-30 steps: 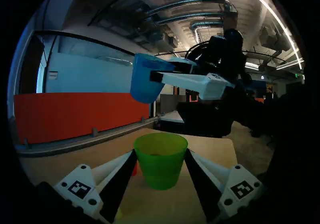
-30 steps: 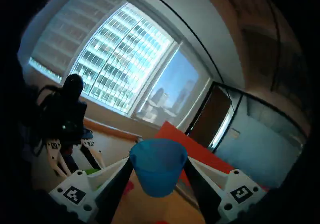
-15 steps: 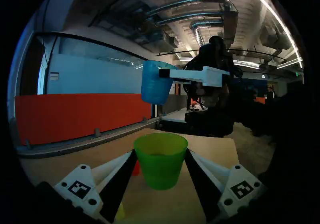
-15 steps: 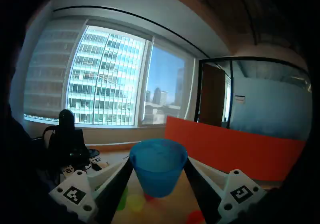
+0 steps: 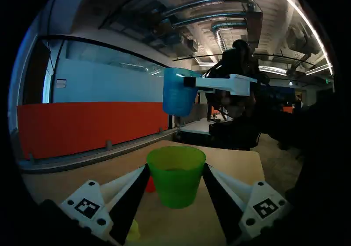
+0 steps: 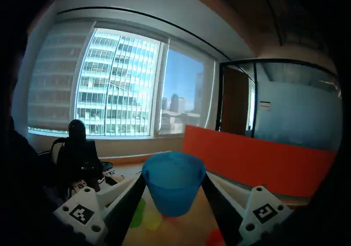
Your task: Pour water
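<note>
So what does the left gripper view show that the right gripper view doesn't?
Left gripper view: the green cup clamped in the left gripper, with ceiling ducts overhead. Right gripper view: a big window looking onto high-rise buildings. Both: the blue cup held upright in the right gripper, the orange wall panel and the wooden table.
</note>
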Demonstrator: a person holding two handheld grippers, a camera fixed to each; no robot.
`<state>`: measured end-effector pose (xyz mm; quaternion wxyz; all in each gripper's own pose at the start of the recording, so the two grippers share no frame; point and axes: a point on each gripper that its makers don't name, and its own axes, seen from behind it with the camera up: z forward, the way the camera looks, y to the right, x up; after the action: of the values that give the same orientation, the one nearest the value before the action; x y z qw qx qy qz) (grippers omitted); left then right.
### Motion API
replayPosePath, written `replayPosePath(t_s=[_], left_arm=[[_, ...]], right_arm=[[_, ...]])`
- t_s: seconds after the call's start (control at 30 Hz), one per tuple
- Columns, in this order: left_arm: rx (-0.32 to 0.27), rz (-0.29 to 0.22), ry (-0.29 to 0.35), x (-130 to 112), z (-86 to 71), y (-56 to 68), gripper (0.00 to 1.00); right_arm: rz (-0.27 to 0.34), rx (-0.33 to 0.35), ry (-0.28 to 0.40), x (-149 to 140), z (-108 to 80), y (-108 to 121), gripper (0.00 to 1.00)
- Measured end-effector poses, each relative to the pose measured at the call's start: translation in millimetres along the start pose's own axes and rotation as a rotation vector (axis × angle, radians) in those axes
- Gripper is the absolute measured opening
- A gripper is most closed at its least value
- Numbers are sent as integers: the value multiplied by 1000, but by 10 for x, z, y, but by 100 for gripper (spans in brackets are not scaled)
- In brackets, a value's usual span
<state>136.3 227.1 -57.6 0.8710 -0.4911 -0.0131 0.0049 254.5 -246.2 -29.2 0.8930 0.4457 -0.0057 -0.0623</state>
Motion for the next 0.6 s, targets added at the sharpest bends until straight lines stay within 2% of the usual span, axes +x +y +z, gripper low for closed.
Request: replayPosePath(t_s=[0.3, 0.6], left_arm=[[23, 5, -34, -194, -17, -100, 85], [33, 5, -92, -472, -21, -148, 85]], right_arm=[[17, -12, -37, -275, -52, 68, 89], [16, -34, -105, -735, -126, 148, 89]])
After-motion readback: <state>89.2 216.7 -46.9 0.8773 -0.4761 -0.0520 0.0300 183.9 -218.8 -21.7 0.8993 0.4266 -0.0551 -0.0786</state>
